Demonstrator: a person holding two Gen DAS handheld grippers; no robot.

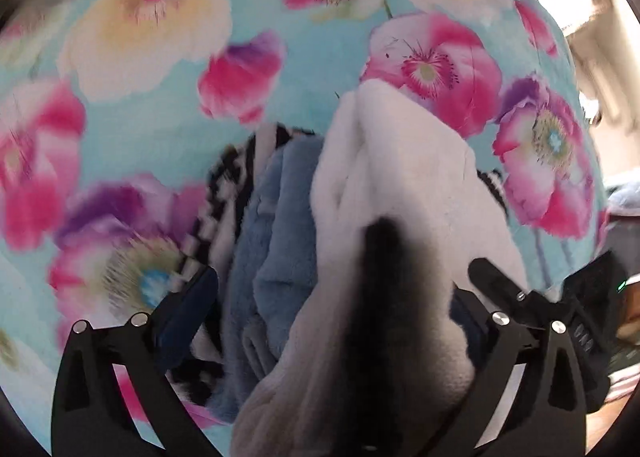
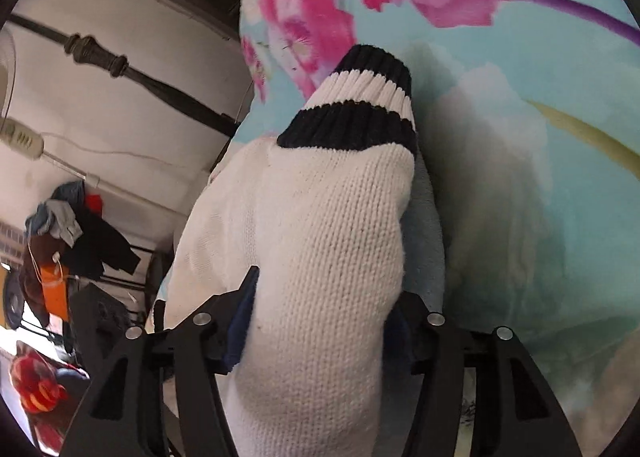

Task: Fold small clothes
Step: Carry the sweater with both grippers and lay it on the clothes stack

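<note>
Now the left gripper [image 1: 340, 277] gapes wide over a clothes pile [image 1: 280, 257]; the right gripper [image 2: 320, 297] grips a white sock [image 2: 320, 217].

A white fleece garment [image 1: 400, 193] is seen between the wide-spread left tongs [image 1: 340, 281], beside blue plush cloth [image 1: 276, 241] at nine o'clock, on a floral bedspread [image 1: 160, 129].

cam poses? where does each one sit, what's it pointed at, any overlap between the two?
Left wrist: on the left gripper, looking down its wide-open fingers at a white sock on blue and checkered clothes, floral sheet beneath.
Right wrist: on the right gripper, angled down; the white knit sock's body fills the gap between its fingers; room behind at left.
Shared: floral sheet; probably the sock.
</note>
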